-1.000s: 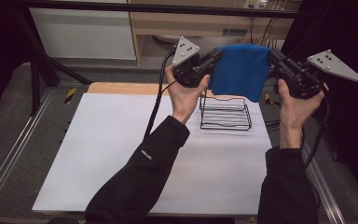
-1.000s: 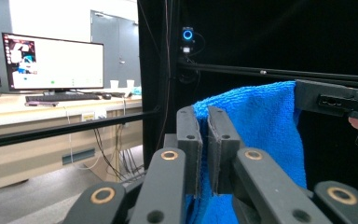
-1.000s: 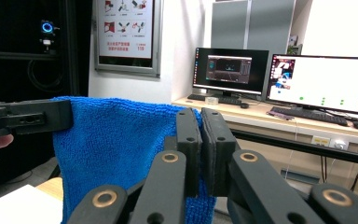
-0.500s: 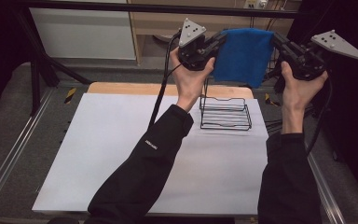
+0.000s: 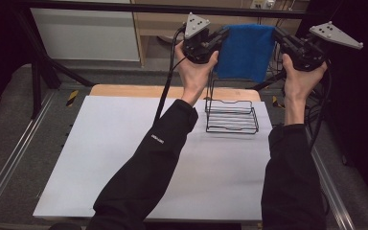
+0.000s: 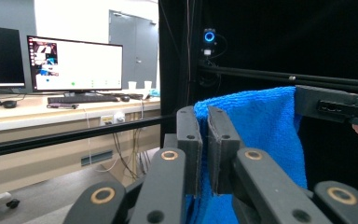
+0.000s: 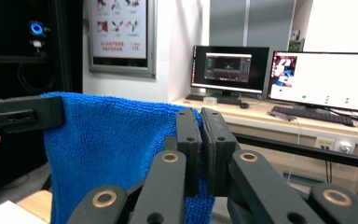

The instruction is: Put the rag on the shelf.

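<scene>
One blue terry-cloth towel (image 5: pixel 245 50) is hanging spread at the upper centre of the high view, between two grippers. The left gripper (image 5: pixel 219 36) is pinching its left top corner with jaws clamped tight; the right gripper (image 5: pixel 281 37) is doing likewise at the right corner. Both are sitting higher in frame than a second ago. One black wire rack (image 5: pixel 232 114) is standing below on the white table sheet (image 5: pixel 100 153).

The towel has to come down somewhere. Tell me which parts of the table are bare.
The white sheet is bare over its whole left half, from the left sleeve out to its left edge, and across the near strip between the sleeves. The far right is crowded: the wire rack stands there, with the towel held above it by the left claw and right claw.
</scene>
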`<act>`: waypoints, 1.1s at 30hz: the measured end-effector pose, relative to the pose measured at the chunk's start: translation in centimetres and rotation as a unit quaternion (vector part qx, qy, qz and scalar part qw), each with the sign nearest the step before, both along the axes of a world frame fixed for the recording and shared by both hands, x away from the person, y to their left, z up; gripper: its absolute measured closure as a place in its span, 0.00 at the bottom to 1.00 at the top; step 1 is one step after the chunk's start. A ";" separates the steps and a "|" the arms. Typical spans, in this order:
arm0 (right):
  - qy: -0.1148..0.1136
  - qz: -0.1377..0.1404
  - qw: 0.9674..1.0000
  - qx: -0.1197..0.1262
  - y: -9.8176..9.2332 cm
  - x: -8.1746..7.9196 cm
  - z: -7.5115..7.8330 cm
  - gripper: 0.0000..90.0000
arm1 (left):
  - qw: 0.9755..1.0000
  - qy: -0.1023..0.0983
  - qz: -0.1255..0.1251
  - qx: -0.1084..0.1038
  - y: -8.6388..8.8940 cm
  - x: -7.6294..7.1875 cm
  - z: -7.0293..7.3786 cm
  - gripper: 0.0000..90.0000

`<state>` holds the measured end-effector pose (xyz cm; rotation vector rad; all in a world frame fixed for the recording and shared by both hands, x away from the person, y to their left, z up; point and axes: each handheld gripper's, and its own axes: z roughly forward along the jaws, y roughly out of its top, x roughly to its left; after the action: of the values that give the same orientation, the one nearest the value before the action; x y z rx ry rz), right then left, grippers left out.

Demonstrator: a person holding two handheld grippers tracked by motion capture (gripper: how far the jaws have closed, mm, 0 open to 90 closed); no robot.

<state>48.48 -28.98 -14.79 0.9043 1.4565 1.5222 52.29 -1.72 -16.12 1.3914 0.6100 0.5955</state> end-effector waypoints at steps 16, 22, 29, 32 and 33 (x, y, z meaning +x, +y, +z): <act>0.028 0.002 0.999 -0.022 -0.3 3.0 -2.0 0.97 | 0.999 -0.001 0.018 0.036 -0.2 1.7 -2.7 0.94; 0.036 0.012 0.999 -0.037 0.4 3.1 -3.2 0.97 | 0.999 0.003 0.025 0.047 0.7 1.9 -3.8 0.94; 0.058 0.007 0.997 -0.050 0.5 3.0 -4.7 0.97 | 0.998 0.013 0.014 0.060 0.7 1.6 -5.3 0.94; 0.061 0.006 0.997 -0.046 0.0 2.7 -5.2 0.97 | 0.998 0.015 0.000 0.061 0.3 1.2 -5.7 0.94; 0.062 0.005 0.997 -0.044 -0.2 2.5 -5.2 0.97 | 0.998 0.014 -0.003 0.063 0.2 1.1 -5.7 0.94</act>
<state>51.02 -29.16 -19.99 0.9539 1.6073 1.4191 53.41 -1.55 -21.83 1.5215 0.5992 0.6200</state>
